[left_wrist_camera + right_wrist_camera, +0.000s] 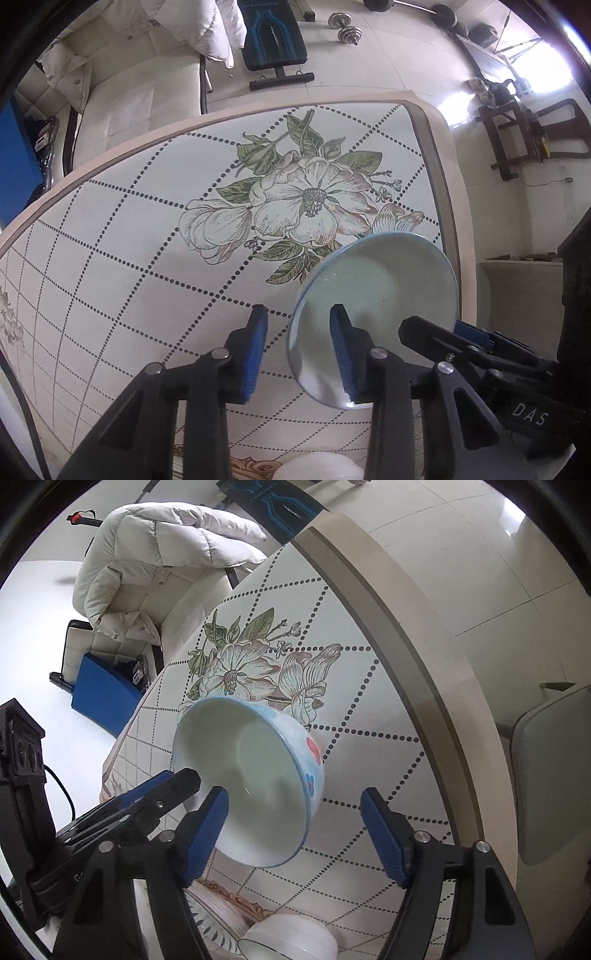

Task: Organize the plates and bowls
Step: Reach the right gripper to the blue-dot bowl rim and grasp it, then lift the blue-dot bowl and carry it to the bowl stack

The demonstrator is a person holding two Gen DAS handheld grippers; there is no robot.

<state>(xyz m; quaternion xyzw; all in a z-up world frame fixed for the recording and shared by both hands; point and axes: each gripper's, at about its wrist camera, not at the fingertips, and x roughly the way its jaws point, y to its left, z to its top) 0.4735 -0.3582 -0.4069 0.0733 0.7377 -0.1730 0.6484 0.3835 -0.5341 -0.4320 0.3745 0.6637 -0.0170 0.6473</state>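
- Bowl [388, 288]: pale blue outside with red and blue flower marks, plain white inside. It is tipped steeply on its side, its mouth turned toward both cameras, over the near right part of the table [147, 258].
- Left gripper [299, 312]: points steeply down. The jaws stand moderately apart and straddle the bowl's left rim. The right blue pad lies over the bowl's interior. The left pad stands outside the wall, with a strip of tablecloth visible between them.
- Right gripper [295, 794]: the jaws stand wide apart. The left pad lies over the bowl's interior near the rim. The right pad is well clear of the outer wall, with dotted cloth visible in the gap.
- In the left wrist view the right gripper enters from the right, one black finger inside the bowl and a blue pad behind its far rim.
- What bears the tilted bowl is uncertain: neither view shows its underside, nor whether it touches the table.
- Tablecloth: white with dotted diamond lines and a large printed flower [310, 199] just beyond the bowl.
- Near table edge, beneath the grippers: a white bowl [291, 938] beside a plate with blue leaf marks [218, 923].
- Background: a white padded jacket [159, 554] draped on a chair, a weight bench [273, 40] and a dumbbell [345, 27] on the floor.
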